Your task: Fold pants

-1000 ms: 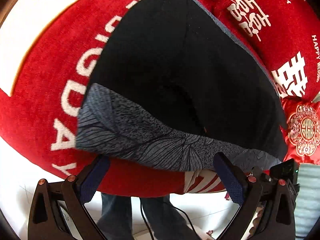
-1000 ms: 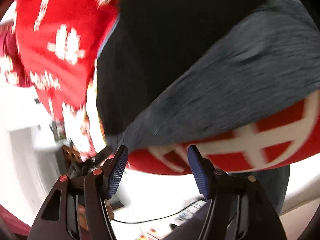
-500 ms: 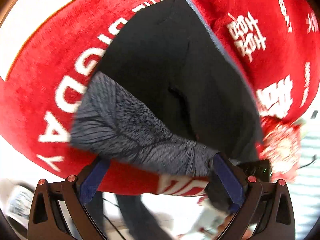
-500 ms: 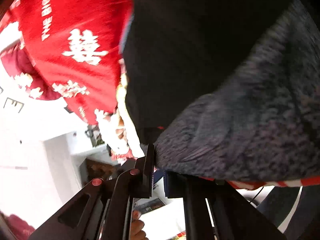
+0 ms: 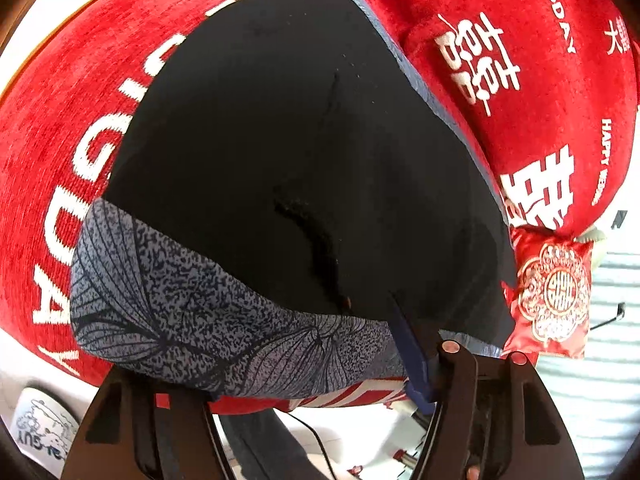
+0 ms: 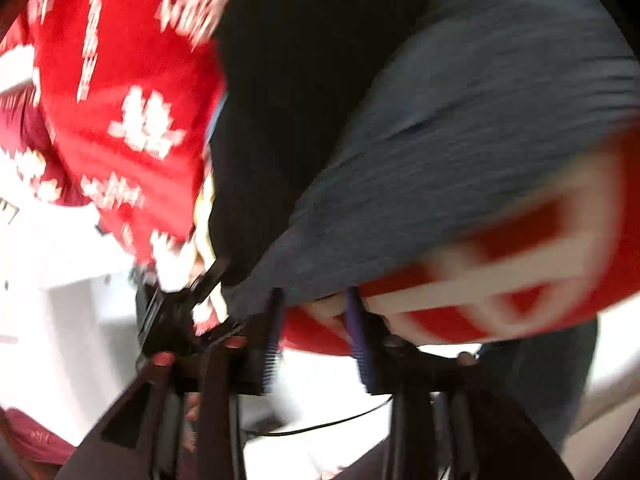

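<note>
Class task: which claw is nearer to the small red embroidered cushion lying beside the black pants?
Left. The left claw, closing on the pants' patterned waistband, has the cushion just beside it. The right claw, opening at the waistband's edge, shows no cushion.

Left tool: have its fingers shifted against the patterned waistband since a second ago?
Yes. The left tool is closing: its fingers have come inward over the patterned waistband.

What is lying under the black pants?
Under the black pants a red blanket with white lettering shows all around them. What lies beneath the blanket is covered.
</note>
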Demonstrator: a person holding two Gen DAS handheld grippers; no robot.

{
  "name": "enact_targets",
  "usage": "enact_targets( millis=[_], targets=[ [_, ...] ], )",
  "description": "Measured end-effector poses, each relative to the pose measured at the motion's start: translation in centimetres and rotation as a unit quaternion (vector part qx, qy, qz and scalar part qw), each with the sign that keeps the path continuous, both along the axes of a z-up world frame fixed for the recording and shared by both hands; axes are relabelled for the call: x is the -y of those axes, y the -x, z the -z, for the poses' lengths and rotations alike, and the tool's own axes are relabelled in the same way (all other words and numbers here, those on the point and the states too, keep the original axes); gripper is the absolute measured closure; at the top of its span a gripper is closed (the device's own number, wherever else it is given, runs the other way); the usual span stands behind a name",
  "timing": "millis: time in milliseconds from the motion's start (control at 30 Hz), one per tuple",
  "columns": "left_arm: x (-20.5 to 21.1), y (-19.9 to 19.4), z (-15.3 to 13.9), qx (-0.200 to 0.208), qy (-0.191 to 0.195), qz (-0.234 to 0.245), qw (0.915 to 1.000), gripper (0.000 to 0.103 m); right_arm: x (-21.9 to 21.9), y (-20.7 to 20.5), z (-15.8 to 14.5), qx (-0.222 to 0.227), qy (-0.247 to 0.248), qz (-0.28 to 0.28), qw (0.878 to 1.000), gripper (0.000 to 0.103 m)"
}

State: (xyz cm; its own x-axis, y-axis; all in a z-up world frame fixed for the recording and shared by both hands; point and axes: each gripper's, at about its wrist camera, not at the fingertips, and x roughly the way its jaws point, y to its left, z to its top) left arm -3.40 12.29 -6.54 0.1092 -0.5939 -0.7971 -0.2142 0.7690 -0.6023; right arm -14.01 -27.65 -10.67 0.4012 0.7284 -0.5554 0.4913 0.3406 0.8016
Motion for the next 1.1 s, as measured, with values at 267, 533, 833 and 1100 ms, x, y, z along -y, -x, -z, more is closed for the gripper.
enact_targets(
  millis=[267, 533, 833, 1100],
  targets=[
    [1.1, -0.7, 0.2, 0.001, -0.019, 0.034, 0.9992, 0.035, 4.1, 2.6, 1.4, 0.043, -0.038, 0.109, 0.992, 0.06],
    [1.8, -0.9, -1.9, 0.006, -0.054, 0.043, 0.9976, 0.065, 5.2, -0.2, -0.7, 0.022, -0.029, 0.103, 0.994, 0.097],
    [4.5, -8.4, -9.8, 0.09, -0.074, 0.03, 0.9927, 0.065, 9.3, -11.8, -9.1, 0.081, 0.008, -0.011, 0.997, 0.097],
    [6.3, -20.5, -6.7, 0.126, -0.135, 0.019, 0.9826, 0.062, 9.9, -27.1, -5.8, 0.057, 0.043, -0.109, 0.992, 0.097]
  ],
)
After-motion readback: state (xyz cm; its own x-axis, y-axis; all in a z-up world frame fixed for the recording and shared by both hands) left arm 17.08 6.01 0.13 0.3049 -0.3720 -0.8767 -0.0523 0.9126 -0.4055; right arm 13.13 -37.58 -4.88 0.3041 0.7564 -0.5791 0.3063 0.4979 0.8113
